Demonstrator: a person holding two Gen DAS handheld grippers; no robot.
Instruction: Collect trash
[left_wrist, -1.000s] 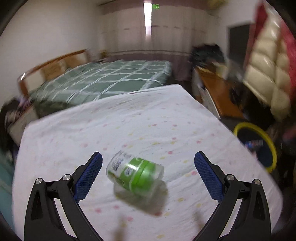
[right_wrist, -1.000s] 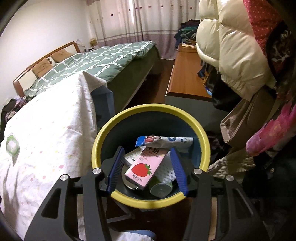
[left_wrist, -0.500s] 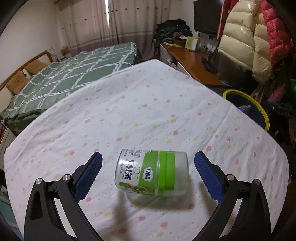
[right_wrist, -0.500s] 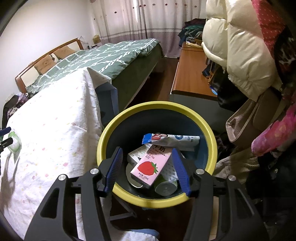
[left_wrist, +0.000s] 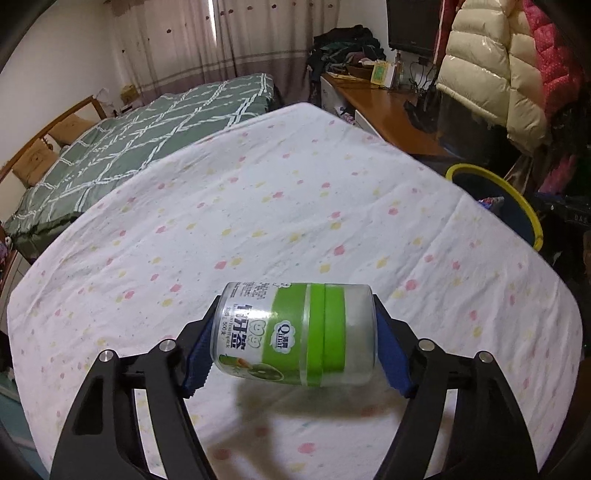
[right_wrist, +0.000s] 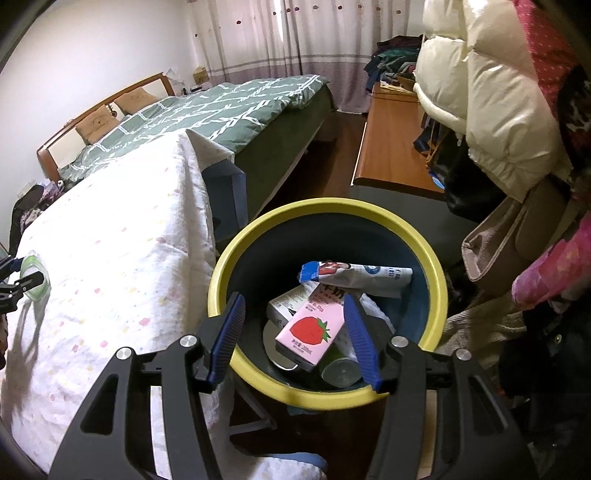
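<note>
While its jaws are closing, the left tool (left_wrist: 293, 339) has the green-labelled jar (left_wrist: 295, 334) between its blue pads (left_wrist: 393, 362), one pad at the jar's base and the other at its clear lid end. Both pads look to be against it, and the jar lies on its side just above its own shadow on the table (left_wrist: 258, 206), which is covered with a white cloth dotted pink and yellow. Beyond the table's far right corner from the jar sits the yellow-rimmed bin (left_wrist: 517, 199).

Over that bin (right_wrist: 432, 258) the right tool (right_wrist: 295, 338) hangs with its jaws spread and nothing pinched. Inside the bin, below the tool, lie a pink strawberry milk carton (right_wrist: 310, 332), a white and blue wrapper (right_wrist: 358, 275) at the far side, and a can (right_wrist: 340, 371) on the near side. To the bin's left is the table (right_wrist: 110, 258), where the jar (right_wrist: 35, 275) shows at the far left edge. Behind the bin stand a green quilted bed (right_wrist: 221, 107) and a wooden desk (right_wrist: 391, 155).
</note>
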